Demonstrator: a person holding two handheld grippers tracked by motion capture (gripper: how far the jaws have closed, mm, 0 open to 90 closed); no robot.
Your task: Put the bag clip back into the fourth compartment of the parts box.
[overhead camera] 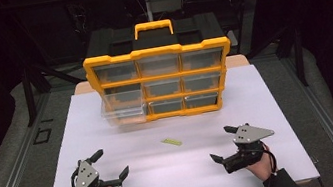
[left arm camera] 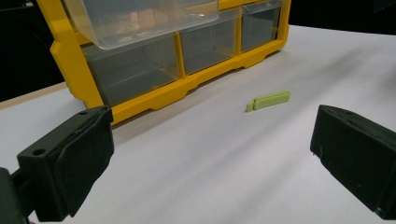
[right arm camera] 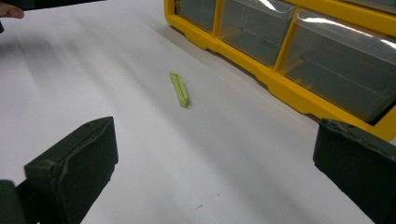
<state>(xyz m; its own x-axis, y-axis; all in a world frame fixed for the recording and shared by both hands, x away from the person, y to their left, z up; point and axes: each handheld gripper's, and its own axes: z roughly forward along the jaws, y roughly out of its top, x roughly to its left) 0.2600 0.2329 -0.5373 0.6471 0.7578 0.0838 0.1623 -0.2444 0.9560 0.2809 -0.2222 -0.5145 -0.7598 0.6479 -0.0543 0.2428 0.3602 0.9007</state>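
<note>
The yellow drawer organizer (overhead camera: pixel 160 81) has one clear drawer (overhead camera: pixel 124 111) pulled out, apparently empty, while the green clip (overhead camera: pixel 171 142) lies on the white tabletop (overhead camera: pixel 280 121) between the wide-open left tool (overhead camera: pixel 109 167) and right tool (overhead camera: pixel 222 143), untouched.

From above I see my left gripper (overhead camera: pixel 109 164) and right gripper (overhead camera: pixel 219 144) resting wide open on the white table (overhead camera: pixel 187 176), the green clip (overhead camera: pixel 171 142) lying between them, untouched, near the yellow drawer cabinet (overhead camera: pixel 160 81), whose lower-left clear drawer (overhead camera: pixel 124 114) juts out.
</note>
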